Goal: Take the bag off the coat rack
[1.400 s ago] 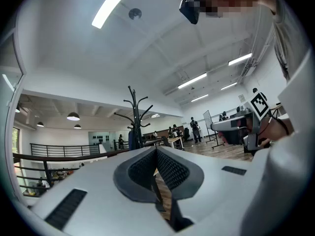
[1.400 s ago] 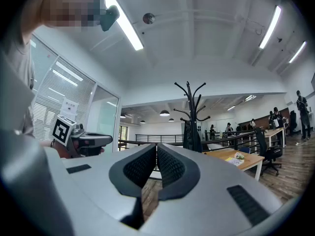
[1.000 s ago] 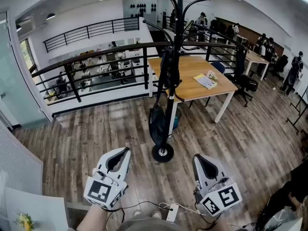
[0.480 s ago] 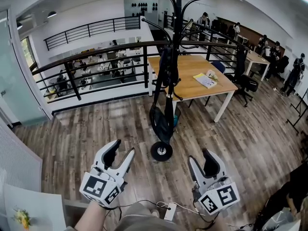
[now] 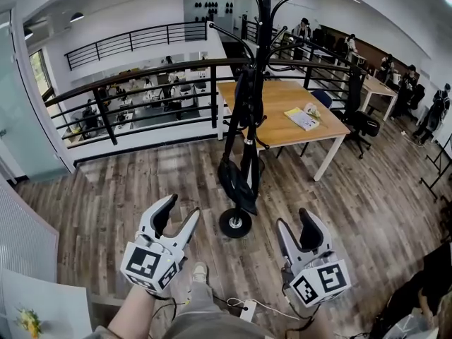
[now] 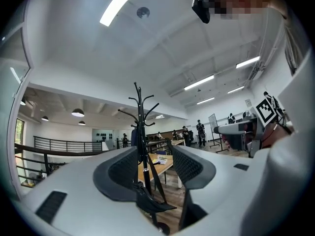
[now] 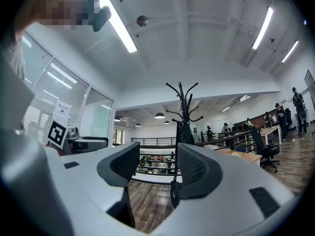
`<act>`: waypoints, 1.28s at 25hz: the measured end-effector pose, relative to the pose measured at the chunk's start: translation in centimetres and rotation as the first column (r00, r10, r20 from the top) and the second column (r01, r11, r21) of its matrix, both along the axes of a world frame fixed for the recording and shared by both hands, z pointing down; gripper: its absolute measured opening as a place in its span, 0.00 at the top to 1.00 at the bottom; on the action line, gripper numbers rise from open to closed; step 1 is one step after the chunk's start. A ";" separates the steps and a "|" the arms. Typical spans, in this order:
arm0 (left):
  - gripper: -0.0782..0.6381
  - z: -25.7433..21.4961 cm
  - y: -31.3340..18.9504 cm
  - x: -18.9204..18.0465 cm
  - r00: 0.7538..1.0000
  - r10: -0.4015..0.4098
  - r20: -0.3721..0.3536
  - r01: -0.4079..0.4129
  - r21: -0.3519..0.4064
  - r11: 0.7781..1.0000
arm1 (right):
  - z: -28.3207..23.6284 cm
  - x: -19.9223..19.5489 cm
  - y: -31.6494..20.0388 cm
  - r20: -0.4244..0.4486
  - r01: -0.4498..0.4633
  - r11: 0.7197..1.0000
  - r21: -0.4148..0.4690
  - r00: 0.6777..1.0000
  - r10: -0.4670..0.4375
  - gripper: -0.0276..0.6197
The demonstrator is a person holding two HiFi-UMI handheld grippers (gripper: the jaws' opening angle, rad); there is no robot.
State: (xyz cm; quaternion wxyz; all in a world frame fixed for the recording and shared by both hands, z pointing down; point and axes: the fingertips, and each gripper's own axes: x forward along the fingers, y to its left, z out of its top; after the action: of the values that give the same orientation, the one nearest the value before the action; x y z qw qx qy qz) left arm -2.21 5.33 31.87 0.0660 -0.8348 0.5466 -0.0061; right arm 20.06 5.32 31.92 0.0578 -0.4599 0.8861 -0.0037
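An open-plan office: wooden desk, swivel chair, railing overlooking workstations below

Your left gripper, jaws opening with nothing between them, your right gripper well apart to its right, jaws also opening and empty, both pointing forward, your bare forearm behind the left one.

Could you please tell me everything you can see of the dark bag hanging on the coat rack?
The dark, soft-looking bag hangs by a long dark strap from the upper part of the black metal coat rack. Its slouchy, pouch-like body sags low against the pole, just above the round base and clear of the wooden floor. Only the rack appears to touch it. Finer details such as fastenings are too small to tell.
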 end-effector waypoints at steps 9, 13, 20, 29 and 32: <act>0.57 1.4 -7.3 -0.8 1.000 0.005 0.023 -0.005 -0.007 1.000 | 1.9 -0.7 -7.6 -0.005 -0.023 0.999 -0.026 1.000 0.023 0.59; 0.57 1.1 -11.1 -2.0 0.999 0.029 0.026 -0.029 -0.008 1.000 | 1.9 -2.2 -11.1 -0.006 -0.041 0.998 -0.040 0.999 0.041 0.59; 0.57 0.2 -19.7 -2.2 0.991 0.122 0.051 -0.121 -0.015 0.993 | 1.1 -4.4 -18.1 -0.020 -0.090 0.994 -0.058 0.996 0.089 0.59; 0.57 2.5 -30.6 -0.3 0.951 0.296 0.085 -0.291 -0.066 0.954 | 2.0 -5.3 -26.9 -0.034 -0.218 0.973 -0.081 0.976 0.216 0.59; 0.57 3.1 -33.2 0.1 0.936 0.341 0.091 -0.335 -0.080 0.939 | 2.3 -6.0 -29.0 -0.037 -0.243 0.966 -0.088 0.970 0.241 0.58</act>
State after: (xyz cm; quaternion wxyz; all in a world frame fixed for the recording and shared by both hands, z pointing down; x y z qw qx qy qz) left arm -2.07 -27.83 35.01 0.0676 -0.9165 0.3904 -0.0551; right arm 14.06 -23.67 34.17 0.0249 -0.5668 0.8229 -0.0314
